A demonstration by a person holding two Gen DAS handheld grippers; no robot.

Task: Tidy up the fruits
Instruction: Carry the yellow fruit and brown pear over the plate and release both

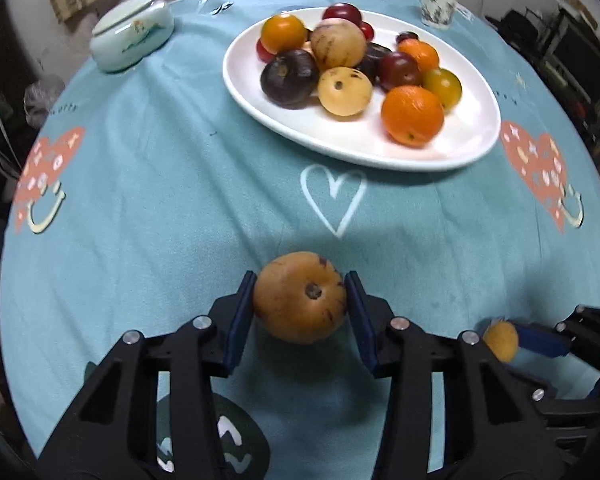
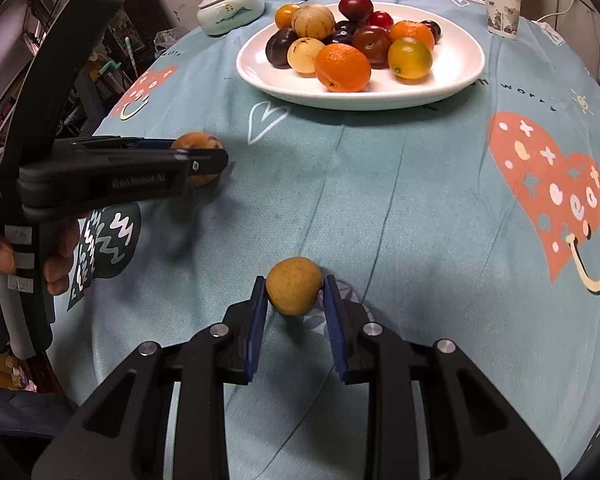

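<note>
A large tan fruit [image 1: 300,300] rests on the teal tablecloth, and the blue pads of my left gripper [image 1: 299,292] press on both its sides. In the right wrist view the same fruit [image 2: 198,142] shows behind the left gripper [image 2: 204,160], which comes in from the left. My right gripper [image 2: 294,294] is shut on a small yellow fruit [image 2: 295,292] low over the cloth; it shows in the left wrist view too, the right gripper [image 1: 512,338] with the small fruit [image 1: 500,340]. A white oval plate [image 1: 380,152] [image 2: 360,96] at the back holds several oranges, dark plums and pale fruits.
A lidded ceramic jar [image 1: 132,38] [image 2: 230,10] stands back left of the plate, a paper cup [image 1: 436,4] [image 2: 500,10] back right. A person's hand [image 2: 60,264] grips the left tool's handle. The round table's edge drops off at left, with clutter beyond.
</note>
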